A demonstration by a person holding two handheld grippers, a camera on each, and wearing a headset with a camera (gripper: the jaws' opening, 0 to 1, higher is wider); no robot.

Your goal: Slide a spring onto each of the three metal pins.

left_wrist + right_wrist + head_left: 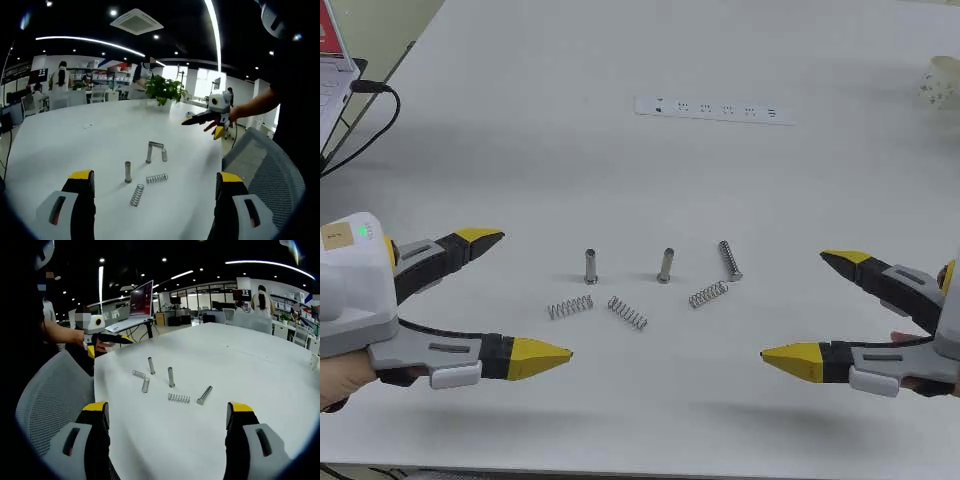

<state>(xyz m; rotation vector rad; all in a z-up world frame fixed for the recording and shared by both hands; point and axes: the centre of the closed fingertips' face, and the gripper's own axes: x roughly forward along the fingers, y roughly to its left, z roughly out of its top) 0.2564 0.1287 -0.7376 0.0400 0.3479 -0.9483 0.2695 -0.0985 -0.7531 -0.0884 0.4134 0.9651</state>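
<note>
Two metal pins stand upright on the white table, the left pin [590, 266] [128, 171] [151, 365] and the middle pin [665, 265] [149, 152] [171, 376]. A third pin [729, 260] [204, 395] lies flat at the right. Just in front of them lie three loose springs: one at the left [570, 306] [137, 194], one in the middle [627, 312] [157, 178] and one at the right [708, 294] [178, 398]. My left gripper [525, 293] [155, 176] [112, 346] is open and empty, left of the parts. My right gripper [802, 306] [167, 407] [200, 127] is open and empty on the right.
A white power strip [713, 109] lies farther back on the table. A laptop [335, 60] and a black cable [380, 100] sit at the far left. A small white cup [942, 82] is at the far right. A mesh chair [45, 405] stands at the table's near edge.
</note>
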